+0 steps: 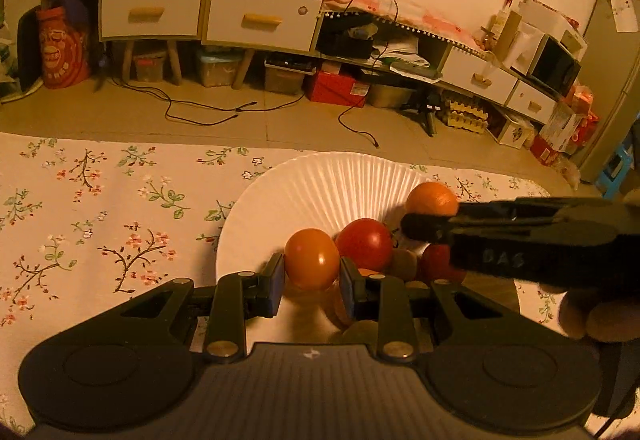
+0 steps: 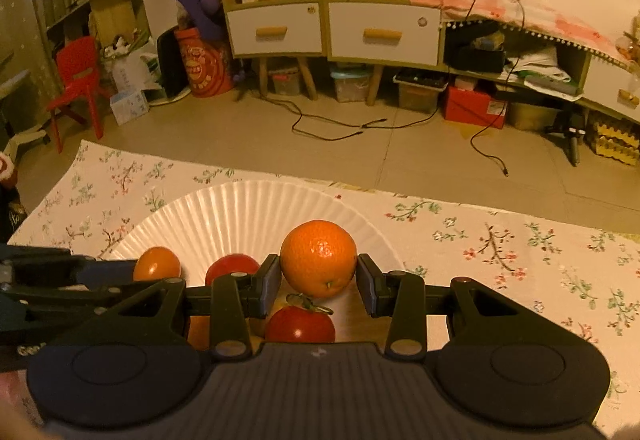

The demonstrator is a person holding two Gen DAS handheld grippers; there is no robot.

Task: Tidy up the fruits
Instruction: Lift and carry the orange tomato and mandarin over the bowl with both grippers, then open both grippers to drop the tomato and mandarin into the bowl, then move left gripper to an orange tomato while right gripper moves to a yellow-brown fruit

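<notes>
A white fluted paper plate lies on the floral tablecloth and holds several fruits. My left gripper is shut on a smooth orange tomato, which also shows in the right wrist view. My right gripper is shut on a dimpled orange, which also shows in the left wrist view with the right gripper reaching in from the right. Red tomatoes and a brown kiwi sit between them.
The floral tablecloth covers the table; its far edge drops to a tiled floor with cables. Cabinets with white drawers and clutter line the far wall. A red chair stands at the left.
</notes>
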